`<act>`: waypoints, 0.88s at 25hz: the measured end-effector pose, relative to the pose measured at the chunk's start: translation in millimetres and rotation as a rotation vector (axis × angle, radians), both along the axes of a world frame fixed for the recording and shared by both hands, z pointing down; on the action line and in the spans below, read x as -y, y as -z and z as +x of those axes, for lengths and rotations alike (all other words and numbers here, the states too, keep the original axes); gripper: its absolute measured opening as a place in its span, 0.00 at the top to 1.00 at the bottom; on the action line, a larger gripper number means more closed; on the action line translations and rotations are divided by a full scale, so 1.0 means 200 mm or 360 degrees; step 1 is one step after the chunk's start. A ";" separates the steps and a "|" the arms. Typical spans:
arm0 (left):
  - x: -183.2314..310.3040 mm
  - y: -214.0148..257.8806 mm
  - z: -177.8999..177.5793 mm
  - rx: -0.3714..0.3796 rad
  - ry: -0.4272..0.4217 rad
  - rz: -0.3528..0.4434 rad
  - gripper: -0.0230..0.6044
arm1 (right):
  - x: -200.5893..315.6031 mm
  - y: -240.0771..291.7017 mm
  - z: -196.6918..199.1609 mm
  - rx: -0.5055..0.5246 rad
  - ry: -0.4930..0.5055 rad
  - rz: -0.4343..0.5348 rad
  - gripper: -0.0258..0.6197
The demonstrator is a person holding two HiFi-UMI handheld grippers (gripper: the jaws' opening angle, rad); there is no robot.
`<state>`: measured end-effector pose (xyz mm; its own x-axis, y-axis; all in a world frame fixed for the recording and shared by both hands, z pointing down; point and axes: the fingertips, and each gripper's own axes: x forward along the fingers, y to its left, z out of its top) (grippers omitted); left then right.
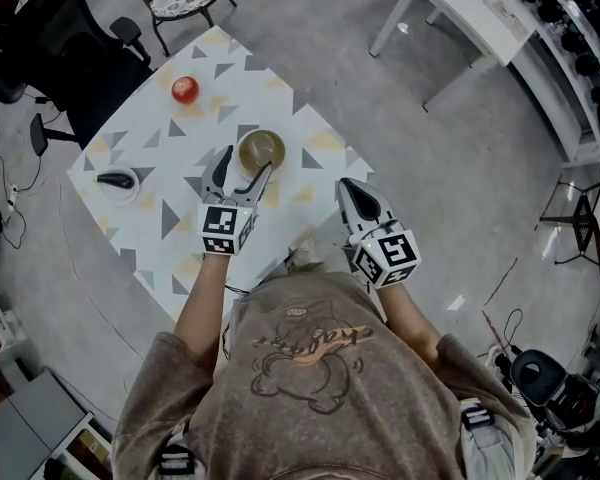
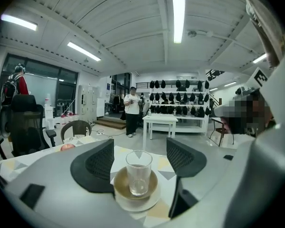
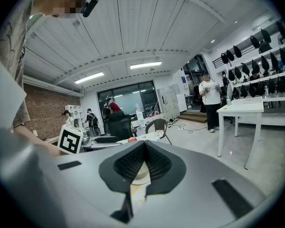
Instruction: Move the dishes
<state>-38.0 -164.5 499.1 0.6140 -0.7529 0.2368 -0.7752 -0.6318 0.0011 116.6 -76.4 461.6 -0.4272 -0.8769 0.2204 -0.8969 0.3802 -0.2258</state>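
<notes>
Glass (image 2: 138,171), upright in a brown saucer (image 2: 151,186) on a white plate (image 2: 133,204), stands dead ahead of the left claw (image 1: 243,168), framed between its 2 spread jaws with neither pad touching it; the stack rests on the patterned table (image 1: 170,223). The right claw (image 3: 143,161), pressed together on nothing, hangs off to the right near the table's edge; an apple (image 1: 185,90) lies well beyond the left claw and a small bowl (image 1: 117,181) off to its left. Doing this step well likely means easing forward, level, until the glass stands midway between the pads, then closing evenly on its wall; a lopsided squeeze could tip it or drag the saucer.
</notes>
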 end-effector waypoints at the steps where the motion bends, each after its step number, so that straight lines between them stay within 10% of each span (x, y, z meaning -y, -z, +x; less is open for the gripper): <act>1: 0.02 -0.04 0.00 0.0013 -0.0001 -0.0013 0.44 | 0.00 0.00 0.00 -0.0002 -0.0003 -0.0002 0.95; 22: 0.21 -0.51 0.14 0.0190 -0.0107 -0.0229 0.43 | 0.00 -0.09 0.11 -0.0048 -0.0132 -0.0123 0.95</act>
<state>-9.3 -207.4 601.0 0.6230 -0.6641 0.4133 -0.7311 -0.6823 0.0058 139.5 -76.2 480.6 -0.3460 -0.8889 0.3004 -0.9314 0.2868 -0.2242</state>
